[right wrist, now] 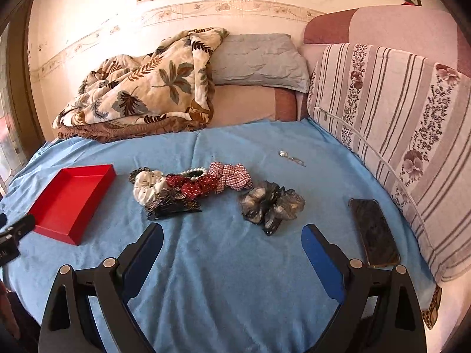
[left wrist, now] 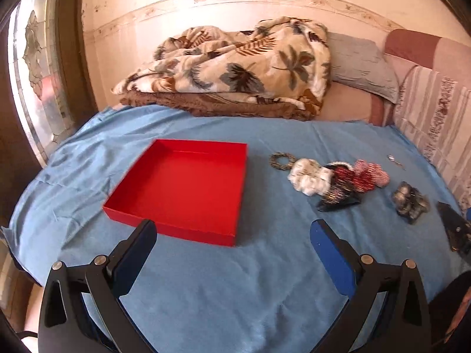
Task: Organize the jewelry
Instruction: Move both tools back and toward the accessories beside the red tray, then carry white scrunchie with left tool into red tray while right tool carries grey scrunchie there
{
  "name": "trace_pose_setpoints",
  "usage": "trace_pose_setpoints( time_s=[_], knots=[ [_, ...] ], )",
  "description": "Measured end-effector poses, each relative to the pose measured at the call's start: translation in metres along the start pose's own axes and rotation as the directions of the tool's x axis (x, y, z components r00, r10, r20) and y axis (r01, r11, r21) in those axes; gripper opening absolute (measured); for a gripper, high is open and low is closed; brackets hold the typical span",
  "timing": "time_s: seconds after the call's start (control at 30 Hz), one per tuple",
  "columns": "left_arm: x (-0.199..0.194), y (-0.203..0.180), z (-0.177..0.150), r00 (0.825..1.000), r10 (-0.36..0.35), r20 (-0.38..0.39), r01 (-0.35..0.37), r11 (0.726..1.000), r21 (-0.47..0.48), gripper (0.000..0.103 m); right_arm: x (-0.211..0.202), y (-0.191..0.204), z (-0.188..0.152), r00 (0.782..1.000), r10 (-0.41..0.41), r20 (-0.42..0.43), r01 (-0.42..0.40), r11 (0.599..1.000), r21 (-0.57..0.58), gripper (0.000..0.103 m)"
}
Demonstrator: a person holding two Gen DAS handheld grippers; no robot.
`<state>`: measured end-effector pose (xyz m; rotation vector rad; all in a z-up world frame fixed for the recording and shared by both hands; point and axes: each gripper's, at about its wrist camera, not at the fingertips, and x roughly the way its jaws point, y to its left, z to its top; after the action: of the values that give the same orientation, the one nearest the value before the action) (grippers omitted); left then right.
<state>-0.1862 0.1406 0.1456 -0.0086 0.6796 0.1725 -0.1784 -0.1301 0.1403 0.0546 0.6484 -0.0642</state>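
Ahead of the left hand-held gripper (left wrist: 234, 236), whose jaws are standing wide apart and carrying nothing, the red box (left wrist: 182, 188) is lying just beyond the left fingertip, open and with nothing in it. Further off and to this gripper's right, the heap of scrunchies (left wrist: 329, 178) is sitting in a row running left to right, with a beaded ring (left wrist: 279, 161) at its near-left end and a grey scrunchie (left wrist: 410, 201) apart on the far right. A small silver earring (left wrist: 394, 160) is lying beyond them.

Seen from the right hand-held gripper (right wrist: 232, 236), also spread wide and holding nothing, the grey scrunchie (right wrist: 272, 206) is lying straight ahead, just past the fingertips, so this hand is probably the nearer one for a first pick. The heap (right wrist: 191, 185) is stretching away to the front-left, the red box (right wrist: 70, 203) well off to the left, and the earring (right wrist: 290, 157) far ahead. A phone (right wrist: 374, 232) is resting just beside the right finger.

Everything is lying on a bed under a soft blue sheet (right wrist: 223, 279), with a leaf-patterned blanket (right wrist: 147, 88) and striped cushion (right wrist: 397, 123) around.
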Motion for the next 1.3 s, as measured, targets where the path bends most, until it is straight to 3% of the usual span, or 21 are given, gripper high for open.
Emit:
trace_pose_setpoints(
  time_s=[0.13, 0.27, 0.4, 0.5, 0.57, 0.63, 0.8, 1.0, 1.17, 1.3],
  knots=[
    [0.017, 0.004, 0.012, 1.000, -0.003, -0.019, 0.003, 1.000, 0.014, 0.103, 0.023, -0.013, 0.008, 1.000, -0.008, -0.018, 0.008, 1.000, 0.008, 0.097],
    [0.039, -0.003, 0.027, 0.995, -0.063, -0.072, 0.065, 0.998, 0.017, 0.103, 0.045, -0.026, 0.015, 0.999, -0.008, -0.042, 0.008, 1.000, 0.011, 0.097],
    [0.066, -0.016, 0.043, 0.980, -0.146, -0.132, 0.145, 0.989, -0.018, 0.103, 0.071, -0.036, 0.025, 0.997, 0.022, -0.072, -0.020, 0.999, 0.027, 0.097],
    [0.085, -0.031, 0.053, 0.973, -0.172, -0.153, 0.171, 0.985, -0.022, 0.094, 0.091, -0.040, 0.032, 0.994, 0.056, -0.095, -0.052, 0.998, 0.042, 0.097],
    [0.096, -0.044, 0.058, 0.970, -0.169, -0.173, 0.172, 0.985, -0.001, 0.081, 0.106, -0.042, 0.040, 0.990, 0.086, -0.109, -0.080, 0.995, 0.058, 0.097],
    [0.110, -0.057, 0.062, 0.969, -0.165, -0.185, 0.172, 0.985, 0.021, 0.078, 0.120, -0.046, 0.049, 0.987, 0.107, -0.119, -0.100, 0.993, 0.068, 0.097],
    [0.145, -0.083, 0.068, 0.970, -0.139, -0.201, 0.157, 0.985, 0.075, 0.078, 0.138, -0.068, 0.054, 0.988, 0.061, -0.143, -0.050, 0.995, 0.085, 0.097],
    [0.204, -0.099, 0.069, 0.943, -0.161, -0.293, 0.184, 0.982, 0.053, 0.077, 0.163, -0.089, 0.040, 0.961, 0.079, -0.266, -0.041, 0.988, 0.146, 0.090],
    [0.236, -0.115, 0.066, 0.939, -0.157, -0.306, 0.189, 0.979, 0.076, 0.077, 0.174, -0.093, 0.036, 0.950, 0.076, -0.302, -0.028, 0.987, 0.160, 0.090],
    [0.253, -0.125, 0.064, 0.926, -0.169, -0.337, 0.209, 0.974, 0.085, 0.077, 0.184, -0.094, 0.032, 0.941, 0.069, -0.333, -0.014, 0.986, 0.164, 0.087]
  ],
)
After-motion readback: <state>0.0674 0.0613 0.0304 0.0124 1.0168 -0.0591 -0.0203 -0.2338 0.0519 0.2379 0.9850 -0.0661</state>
